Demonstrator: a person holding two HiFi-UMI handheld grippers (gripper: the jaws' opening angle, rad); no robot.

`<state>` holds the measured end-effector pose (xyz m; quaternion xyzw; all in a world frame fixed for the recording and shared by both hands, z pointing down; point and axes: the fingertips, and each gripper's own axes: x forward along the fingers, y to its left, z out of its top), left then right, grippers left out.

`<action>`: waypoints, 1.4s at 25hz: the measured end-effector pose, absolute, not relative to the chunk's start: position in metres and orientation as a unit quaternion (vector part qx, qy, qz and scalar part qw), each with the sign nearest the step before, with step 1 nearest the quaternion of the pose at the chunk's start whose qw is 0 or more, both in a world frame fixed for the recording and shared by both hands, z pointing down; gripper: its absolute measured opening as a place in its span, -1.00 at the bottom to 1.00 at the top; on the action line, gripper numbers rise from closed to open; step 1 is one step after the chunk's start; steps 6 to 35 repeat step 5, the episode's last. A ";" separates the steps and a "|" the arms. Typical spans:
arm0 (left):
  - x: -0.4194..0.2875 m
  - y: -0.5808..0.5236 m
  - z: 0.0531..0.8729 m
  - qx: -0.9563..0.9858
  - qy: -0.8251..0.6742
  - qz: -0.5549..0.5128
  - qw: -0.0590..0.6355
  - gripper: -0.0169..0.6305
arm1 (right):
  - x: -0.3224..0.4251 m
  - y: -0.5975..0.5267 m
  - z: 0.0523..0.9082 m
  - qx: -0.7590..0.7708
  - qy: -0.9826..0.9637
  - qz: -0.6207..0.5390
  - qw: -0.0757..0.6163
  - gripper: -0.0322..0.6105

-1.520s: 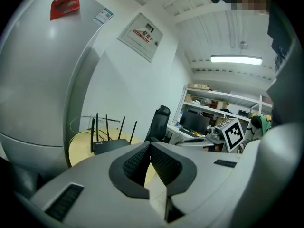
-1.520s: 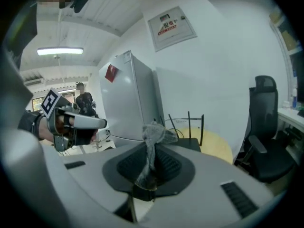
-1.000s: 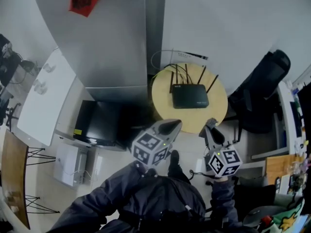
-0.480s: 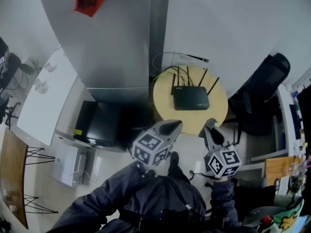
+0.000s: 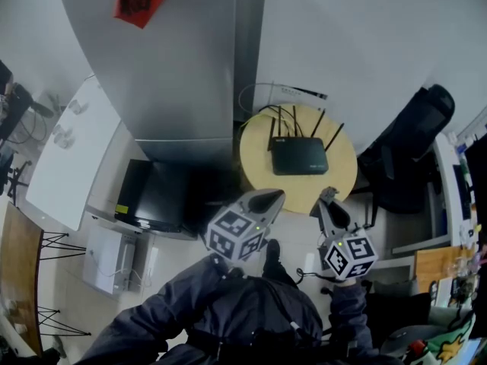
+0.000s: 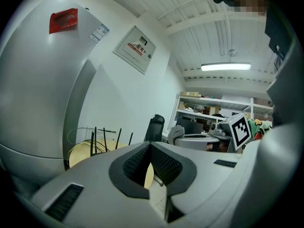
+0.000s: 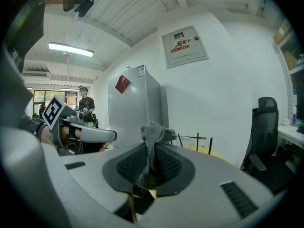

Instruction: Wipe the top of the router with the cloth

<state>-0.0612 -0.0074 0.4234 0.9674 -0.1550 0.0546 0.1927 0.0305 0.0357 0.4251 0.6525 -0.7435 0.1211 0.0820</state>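
Observation:
A black router (image 5: 299, 155) with several upright antennas lies on a small round yellow table (image 5: 259, 166) ahead of me. Its antennas (image 6: 96, 140) show in the left gripper view, and two more antennas (image 7: 198, 140) in the right gripper view. My right gripper (image 5: 327, 201) is shut on a grey cloth (image 7: 153, 136) that sticks up between its jaws, short of the table's near edge. My left gripper (image 5: 268, 200) is shut with nothing in it, also short of the table.
A tall grey fridge (image 5: 171, 59) stands left of the table, with a black box (image 5: 156, 192) on the floor beside it. A black office chair (image 5: 407, 139) stands to the right. Cables (image 5: 262, 97) loop behind the router. A person (image 7: 85, 101) stands far off.
The view has shifted slightly; both grippers hold almost the same place in front of me, the right one a touch lower.

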 end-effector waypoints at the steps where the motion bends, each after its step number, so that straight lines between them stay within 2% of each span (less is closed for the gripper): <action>1: -0.061 -0.008 0.423 0.967 -0.155 0.055 0.193 -0.94 | 0.030 0.035 0.425 0.652 -0.744 0.121 0.082 -0.68; 35: -0.061 -0.012 0.424 0.968 -0.155 0.054 0.192 -0.94 | 0.030 0.031 0.427 0.651 -0.745 0.122 0.084 -0.68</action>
